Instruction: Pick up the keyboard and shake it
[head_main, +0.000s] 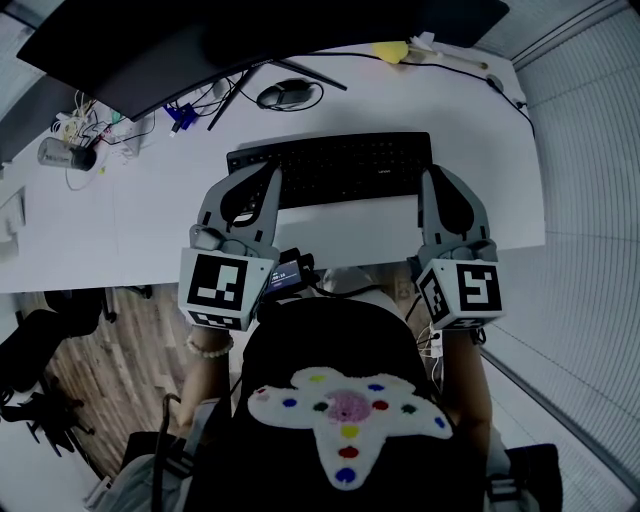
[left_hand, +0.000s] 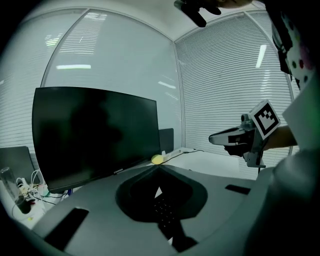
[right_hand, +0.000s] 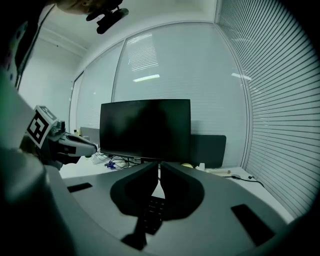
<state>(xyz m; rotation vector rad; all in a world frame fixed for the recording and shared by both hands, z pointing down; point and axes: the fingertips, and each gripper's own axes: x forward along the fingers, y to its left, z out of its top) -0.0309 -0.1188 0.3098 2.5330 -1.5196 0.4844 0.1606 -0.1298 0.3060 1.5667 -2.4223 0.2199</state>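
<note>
White desk (head_main: 130, 220): keyboard (head_main: 340, 165) ends btwn clamped jaws (L gripper (head_main: 270, 175), R gripper (head_main: 426, 178)).

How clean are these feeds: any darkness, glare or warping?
Head view: dim overall, black keyboard showing little key detail. Left gripper view: heavy fisheye bends the blinds; monitor is flat black. Right gripper view: same warping, light streaks reflected on the glass wall.

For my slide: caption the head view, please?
Left claw and right claw grip the black keyboard at a white desk.
</note>
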